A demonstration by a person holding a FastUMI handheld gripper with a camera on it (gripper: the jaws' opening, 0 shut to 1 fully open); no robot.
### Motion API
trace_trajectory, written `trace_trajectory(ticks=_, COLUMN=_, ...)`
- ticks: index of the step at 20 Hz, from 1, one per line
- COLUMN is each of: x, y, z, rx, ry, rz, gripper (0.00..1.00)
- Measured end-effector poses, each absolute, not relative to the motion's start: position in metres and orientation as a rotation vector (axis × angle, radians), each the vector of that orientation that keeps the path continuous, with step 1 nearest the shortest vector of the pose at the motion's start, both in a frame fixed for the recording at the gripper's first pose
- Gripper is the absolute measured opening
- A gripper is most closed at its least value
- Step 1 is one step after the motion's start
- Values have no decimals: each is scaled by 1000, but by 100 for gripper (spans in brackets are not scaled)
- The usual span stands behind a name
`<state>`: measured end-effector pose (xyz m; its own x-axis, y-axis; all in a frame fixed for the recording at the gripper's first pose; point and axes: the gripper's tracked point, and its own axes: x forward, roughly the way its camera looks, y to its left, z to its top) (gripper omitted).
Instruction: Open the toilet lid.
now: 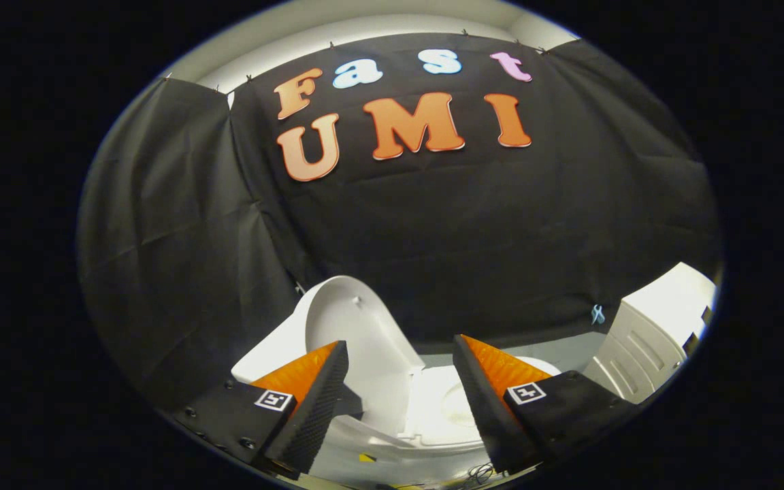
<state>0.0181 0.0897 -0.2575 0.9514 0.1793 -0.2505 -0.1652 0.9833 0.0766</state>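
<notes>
Gripper (400, 371): fingers are standing spread wide apart, gripping nothing; both are reaching forward and slightly downward over the toilet.
Left finger (317, 401): its tip is lying just in front of the raised lid's lower edge; contact cannot be told.
Right finger (484, 401): it is hanging over the right side of the seat, apart from the lid.
Gripper pose: it is looking forward and down from above the front of the toilet, roughly level from side to side.
Toilet seat (443, 415): white, lying flat between and just beyond the fingers, with the bowl opening showing between them.
Toilet lid (354, 327): white, already raised, standing tilted back on the left, beyond the left finger, its inner face turned towards the gripper.
White cabinet (657, 327): panelled, standing to the right of the toilet, beyond the right finger and well apart from it.
Floor (569, 347): pale strip showing between toilet and cabinet.
Booth wall (467, 238): black cloth is hanging behind everything.
</notes>
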Motion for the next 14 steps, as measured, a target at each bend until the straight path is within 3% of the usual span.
trace_trajectory(ticks=7, x=7, y=17, z=-188, rx=-32, ry=142, rz=59, gripper=99)
trace_trajectory(ticks=14, x=1, y=11, z=-169, rx=-53, ry=100, rz=41, gripper=98)
